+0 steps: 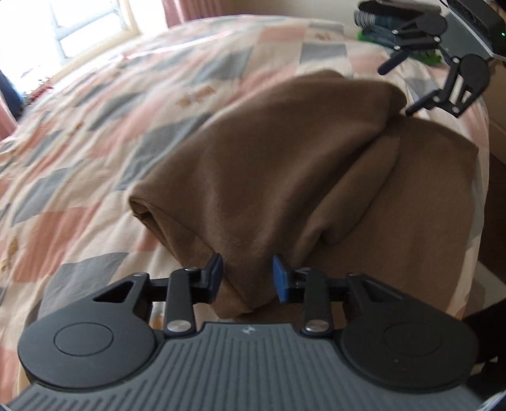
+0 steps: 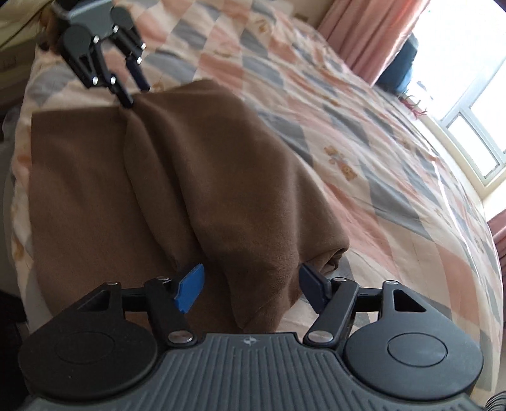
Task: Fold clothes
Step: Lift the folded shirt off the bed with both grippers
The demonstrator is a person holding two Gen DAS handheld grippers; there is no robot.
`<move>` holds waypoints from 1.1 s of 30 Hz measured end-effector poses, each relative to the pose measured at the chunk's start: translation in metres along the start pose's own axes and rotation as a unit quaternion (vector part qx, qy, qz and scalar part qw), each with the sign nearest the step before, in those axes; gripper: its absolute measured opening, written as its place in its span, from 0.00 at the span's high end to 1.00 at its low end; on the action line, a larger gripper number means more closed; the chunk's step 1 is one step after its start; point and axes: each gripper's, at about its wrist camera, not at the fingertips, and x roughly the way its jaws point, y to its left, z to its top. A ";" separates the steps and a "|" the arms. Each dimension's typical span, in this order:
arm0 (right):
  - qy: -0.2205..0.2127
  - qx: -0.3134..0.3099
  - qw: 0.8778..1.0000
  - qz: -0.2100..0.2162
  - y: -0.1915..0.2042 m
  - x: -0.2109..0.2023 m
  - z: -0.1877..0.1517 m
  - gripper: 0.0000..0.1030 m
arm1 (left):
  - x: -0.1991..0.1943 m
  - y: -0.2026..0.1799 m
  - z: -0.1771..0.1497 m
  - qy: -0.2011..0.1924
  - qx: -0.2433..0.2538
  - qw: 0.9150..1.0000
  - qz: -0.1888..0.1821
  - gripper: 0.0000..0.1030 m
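Brown garment point(image 1: 278, 177) part-folded on quilt point(image 1: 95, 126) (checked), L gripper point(image 1: 248, 276) & R gripper point(image 2: 249, 286) both spread apart.

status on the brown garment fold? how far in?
Done: brown garment has one layer folded over, lying on the quilt. In hand: nothing; left tongs and right tongs both open at opposite ends. Left: final fold, and stacking it on the pile, presumably.

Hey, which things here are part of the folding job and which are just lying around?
For the job:
brown garment
left gripper, open
right gripper, open

Just lying about:
patchwork bedspread, underneath
stack of clothes at the far edge
pink curtains
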 end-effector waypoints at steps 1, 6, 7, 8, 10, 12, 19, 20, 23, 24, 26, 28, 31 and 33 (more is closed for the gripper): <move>0.009 -0.001 1.000 0.002 -0.001 0.007 0.000 0.40 | 0.005 -0.001 0.001 0.004 0.013 1.000 -0.005 0.64; 0.047 -0.031 0.998 -0.014 0.000 0.037 -0.002 0.50 | 0.029 -0.022 -0.005 0.027 0.130 0.991 -0.004 0.60; 0.054 -0.044 0.997 -0.020 0.002 0.042 -0.003 0.57 | 0.031 -0.026 -0.007 0.029 0.151 0.988 -0.002 0.61; 0.061 -0.053 0.996 -0.025 0.003 0.046 -0.004 0.67 | 0.034 -0.029 -0.008 0.032 0.170 0.985 -0.001 0.62; 0.064 -0.060 0.996 -0.034 0.002 0.049 -0.004 0.80 | 0.038 -0.036 -0.009 0.041 0.213 0.976 0.006 0.73; 0.055 -0.056 0.996 -0.046 -0.003 0.045 -0.002 0.85 | 0.041 -0.050 -0.010 0.053 0.281 0.958 0.036 0.92; -0.016 -0.039 0.989 -0.139 -0.024 0.002 0.009 0.86 | -0.005 -0.065 -0.006 -0.055 0.319 0.917 0.233 0.93; -0.034 -0.038 0.986 -0.159 -0.025 -0.007 0.010 0.86 | -0.012 -0.070 -0.009 -0.074 0.318 0.907 0.265 0.93; -0.080 -0.048 0.976 -0.196 -0.004 -0.027 -0.001 0.86 | -0.016 -0.098 -0.033 -0.108 0.334 0.873 0.338 0.93; -0.080 -0.051 0.977 -0.190 0.009 -0.029 -0.010 0.86 | -0.014 -0.110 -0.045 -0.107 0.342 0.870 0.339 0.93; -0.056 -0.062 0.983 -0.166 0.036 -0.025 -0.033 0.86 | -0.007 -0.136 -0.070 -0.093 0.359 0.873 0.318 0.93; -0.019 -0.079 0.987 -0.136 0.066 -0.017 -0.061 0.86 | -0.003 -0.161 -0.095 -0.081 0.376 0.875 0.294 0.92; 0.019 -0.116 0.984 -0.131 0.097 -0.007 -0.088 0.85 | -0.001 -0.184 -0.117 -0.064 0.388 0.876 0.280 0.89; 0.020 -0.133 0.979 -0.154 0.108 -0.006 -0.091 0.71 | -0.004 -0.189 -0.119 -0.055 0.383 0.876 0.288 0.88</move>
